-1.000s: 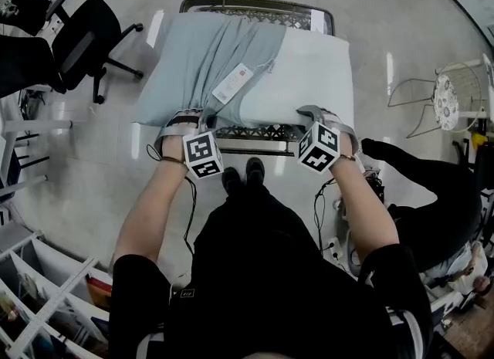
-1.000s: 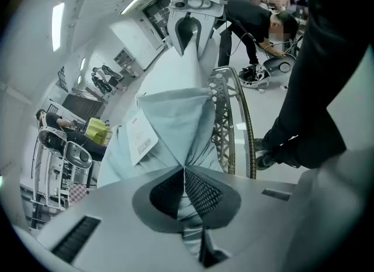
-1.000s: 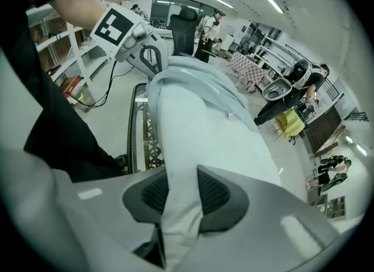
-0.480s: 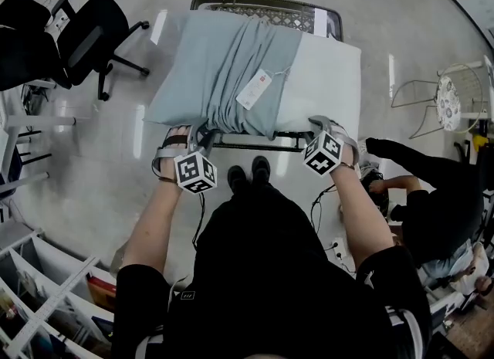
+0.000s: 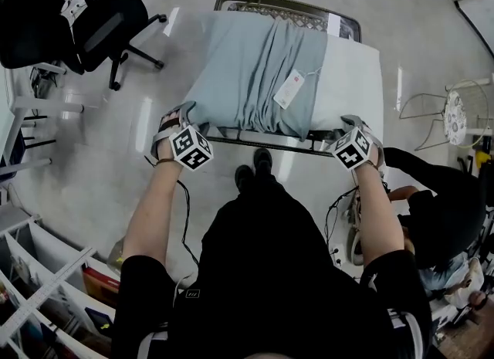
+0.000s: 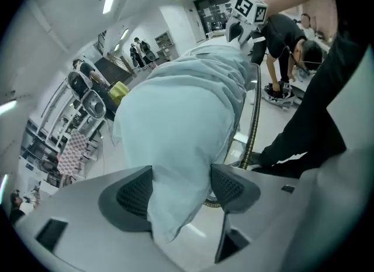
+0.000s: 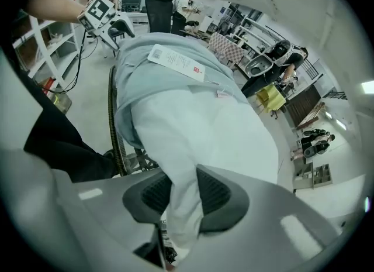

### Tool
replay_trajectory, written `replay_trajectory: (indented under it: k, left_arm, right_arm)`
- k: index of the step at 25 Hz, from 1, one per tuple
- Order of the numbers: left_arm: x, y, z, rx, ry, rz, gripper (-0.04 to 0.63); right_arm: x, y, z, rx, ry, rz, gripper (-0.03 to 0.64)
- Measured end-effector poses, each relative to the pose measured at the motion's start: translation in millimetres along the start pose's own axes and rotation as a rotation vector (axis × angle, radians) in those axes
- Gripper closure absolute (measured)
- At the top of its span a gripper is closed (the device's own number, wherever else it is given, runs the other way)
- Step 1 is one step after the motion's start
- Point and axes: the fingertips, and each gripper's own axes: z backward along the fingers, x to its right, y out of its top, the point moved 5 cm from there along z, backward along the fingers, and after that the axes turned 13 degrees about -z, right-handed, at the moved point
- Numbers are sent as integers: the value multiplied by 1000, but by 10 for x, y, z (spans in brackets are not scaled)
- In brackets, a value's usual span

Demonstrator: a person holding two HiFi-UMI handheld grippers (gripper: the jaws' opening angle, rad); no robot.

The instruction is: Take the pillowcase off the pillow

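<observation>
A white pillow (image 5: 351, 72) lies on a metal-framed stand (image 5: 266, 143), with a pale blue-grey pillowcase (image 5: 247, 60) bunched over its left part. A white tag (image 5: 290, 89) hangs at the case's edge. My left gripper (image 5: 184, 122) is at the near left corner. In the left gripper view its jaws (image 6: 181, 186) have just been opening and stand wide, with the pillowcase corner (image 6: 181, 148) loose between the pads. My right gripper (image 5: 353, 126) is at the near right corner. There it is shut (image 7: 186, 192) on the bare white pillow (image 7: 204, 130).
A black office chair (image 5: 108, 29) stands to the far left of the stand. A person in black (image 5: 432, 211) crouches at the right, near a wire chair (image 5: 455, 106). White shelving (image 5: 38, 288) fills the lower left. My feet are at the stand's near rail.
Left gripper slid left along the near edge to the pillowcase's corner and its jaws opened. Right gripper moved right to the pillow's near right corner, still shut on it.
</observation>
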Motion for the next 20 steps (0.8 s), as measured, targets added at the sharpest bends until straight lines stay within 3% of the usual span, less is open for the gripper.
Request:
replay_trajectory:
  k: [2,4,8,10,20]
  left_arm:
    - [73,37,-37,0,-40,-38,299]
    - [163,29,-73,-31,-70,-96,350]
    - [258,-100,-106,-101,-112,-177,518]
    - [248,-175,-102,-128,-113,-217,571]
    - [-133,-684,-34,-184,-81,-228,586]
  right_arm:
    - [60,-7,-14,-9,0,-18,495]
    - [52,-26,-62,-20,5,-31,495]
    - [2,-104,-141,-32,4,-44,495]
    - [-10,-118,-147,-31,2,-29,496]
    - [-15,-137,-62,-9,23,-35,497]
